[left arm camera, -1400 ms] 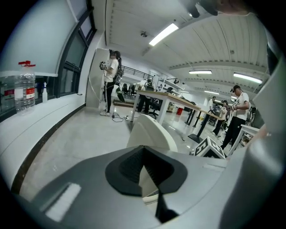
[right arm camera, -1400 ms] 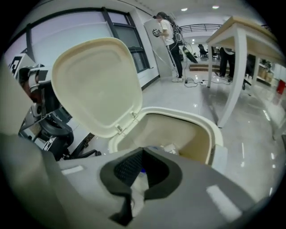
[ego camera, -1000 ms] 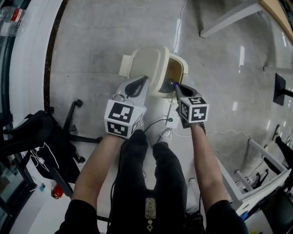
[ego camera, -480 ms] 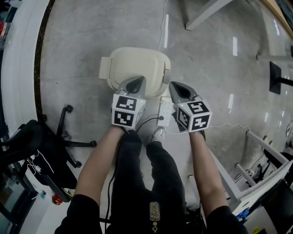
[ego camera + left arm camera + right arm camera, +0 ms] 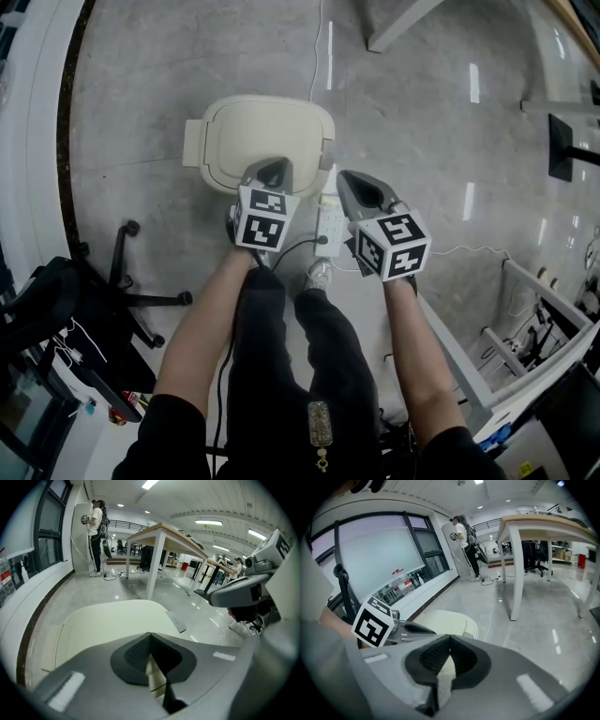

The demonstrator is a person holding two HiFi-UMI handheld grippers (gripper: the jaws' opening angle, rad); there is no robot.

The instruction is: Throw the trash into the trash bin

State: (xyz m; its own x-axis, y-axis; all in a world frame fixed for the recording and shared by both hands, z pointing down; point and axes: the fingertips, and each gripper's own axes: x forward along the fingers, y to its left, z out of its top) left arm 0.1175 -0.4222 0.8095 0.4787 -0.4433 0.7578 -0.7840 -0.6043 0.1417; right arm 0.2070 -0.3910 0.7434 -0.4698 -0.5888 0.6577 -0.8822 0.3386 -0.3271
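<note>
The cream trash bin (image 5: 267,131) stands on the grey floor with its lid lying flat and closed. My left gripper (image 5: 272,172) is shut and empty, its tips over the lid's near edge; I cannot tell if they touch it. In the left gripper view the lid (image 5: 108,620) fills the space just beyond the shut left gripper (image 5: 150,634). My right gripper (image 5: 344,178) is shut and empty, beside the bin's near right corner. The right gripper view shows the bin (image 5: 457,620) ahead of the closed right gripper (image 5: 449,637) and the left gripper (image 5: 412,629) at left. No trash is visible.
A white power strip (image 5: 328,220) with cables lies on the floor between the grippers. An office chair base (image 5: 141,281) is at the left, white table legs (image 5: 403,28) beyond the bin, a white frame (image 5: 525,309) at the right. A person (image 5: 97,531) stands far off.
The bin's lid, raised with the inside showing a second ago, now lies closed. My left gripper came down with it. The right gripper drew back from the bin's opening.
</note>
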